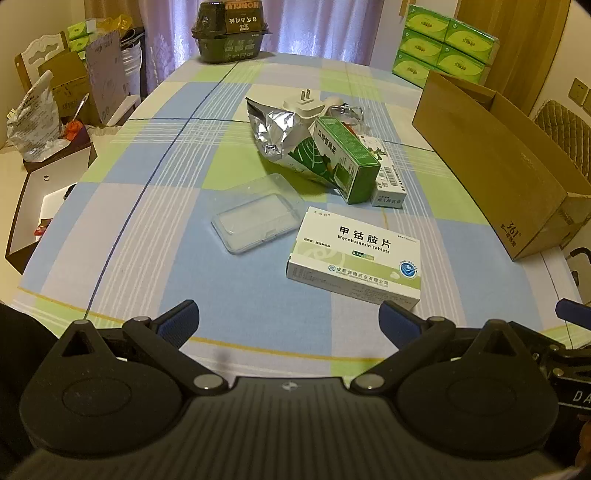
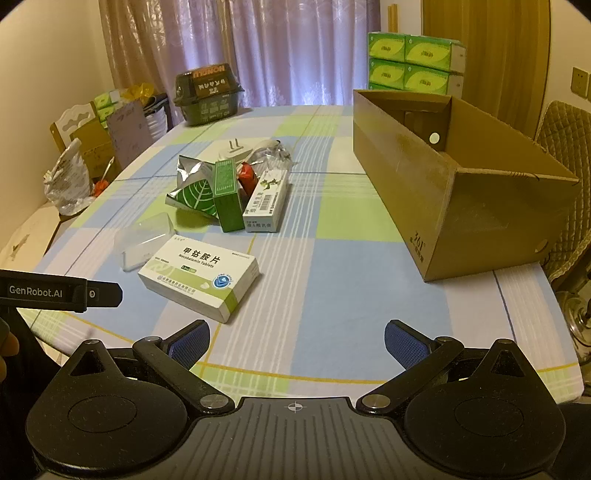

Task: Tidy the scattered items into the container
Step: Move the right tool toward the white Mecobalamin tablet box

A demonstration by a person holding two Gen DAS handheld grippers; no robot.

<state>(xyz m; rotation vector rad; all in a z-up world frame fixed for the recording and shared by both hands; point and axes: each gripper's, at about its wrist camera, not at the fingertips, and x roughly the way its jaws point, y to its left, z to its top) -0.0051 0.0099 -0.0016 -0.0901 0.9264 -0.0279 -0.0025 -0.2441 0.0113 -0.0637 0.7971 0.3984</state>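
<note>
A white and green Mecobalamin tablet box (image 1: 356,251) (image 2: 201,275) lies nearest on the checked tablecloth. Left of it sits a clear plastic case (image 1: 256,218) (image 2: 144,240). Behind them is a pile: a green carton (image 1: 347,158) (image 2: 226,195), a slim white ointment box (image 1: 388,177) (image 2: 266,201), a silver foil pouch (image 1: 277,134) (image 2: 192,177) and a white plug adapter (image 1: 303,105) (image 2: 232,149). The brown cardboard box (image 1: 491,162) (image 2: 461,184) stands open at the right. My left gripper (image 1: 288,321) and right gripper (image 2: 295,341) are both open, low near the front edge, holding nothing.
A dark food tub (image 1: 229,31) (image 2: 208,94) stands at the table's far end. Green tissue packs (image 1: 443,48) (image 2: 410,62) are stacked behind the cardboard box. Clutter and a chair (image 1: 40,74) crowd the left side; a padded chair (image 2: 565,147) is at the right.
</note>
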